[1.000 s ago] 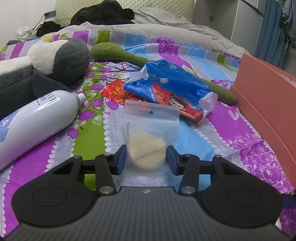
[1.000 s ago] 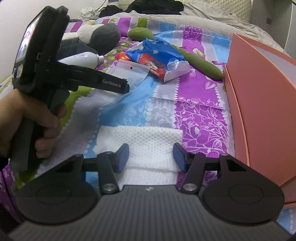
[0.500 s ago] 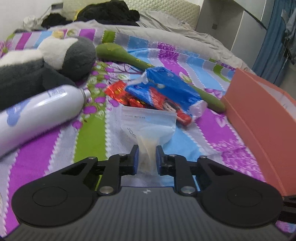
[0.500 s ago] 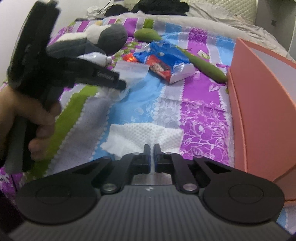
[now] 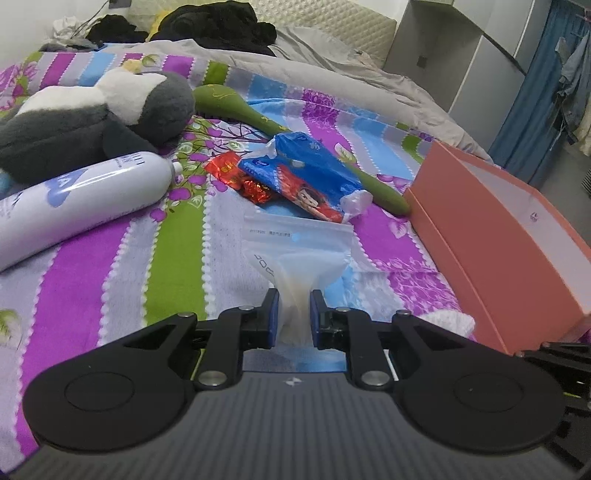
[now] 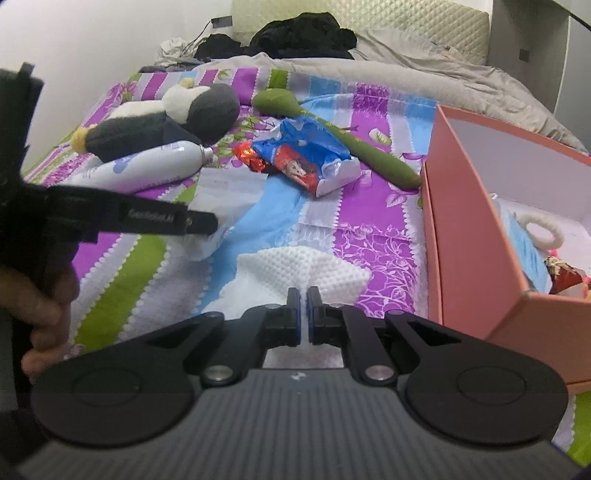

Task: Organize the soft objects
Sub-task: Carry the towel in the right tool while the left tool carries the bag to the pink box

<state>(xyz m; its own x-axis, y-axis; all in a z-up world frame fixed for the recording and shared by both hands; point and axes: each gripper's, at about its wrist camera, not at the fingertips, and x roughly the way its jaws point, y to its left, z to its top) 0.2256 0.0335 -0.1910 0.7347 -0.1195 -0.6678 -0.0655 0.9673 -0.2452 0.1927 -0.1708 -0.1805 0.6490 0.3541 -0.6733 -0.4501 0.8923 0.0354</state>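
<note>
My left gripper [image 5: 293, 314] is shut on a clear plastic bag with a cream powder puff [image 5: 295, 254] and holds it above the striped bedspread. The same gripper [image 6: 201, 225] shows from the side in the right wrist view. My right gripper [image 6: 303, 314] is shut on a white textured cloth [image 6: 295, 269], lifted off the bed. An open pink box [image 6: 476, 221] stands at the right, also in the left wrist view [image 5: 491, 229]; it holds a white loop toy [image 6: 543, 230] and other small items.
On the bed lie a grey-and-white plush penguin [image 5: 92, 118], a white spray bottle [image 5: 74, 199], a blue tissue pack [image 5: 310, 173], a red wrapper [image 5: 236, 177] and a long green soft toy [image 5: 258, 118]. Dark clothes [image 6: 303, 35] are piled by the headboard.
Both grippers closed: the left on the puff bag, the right on the white cloth. Both have risen from the bed with what they hold.
</note>
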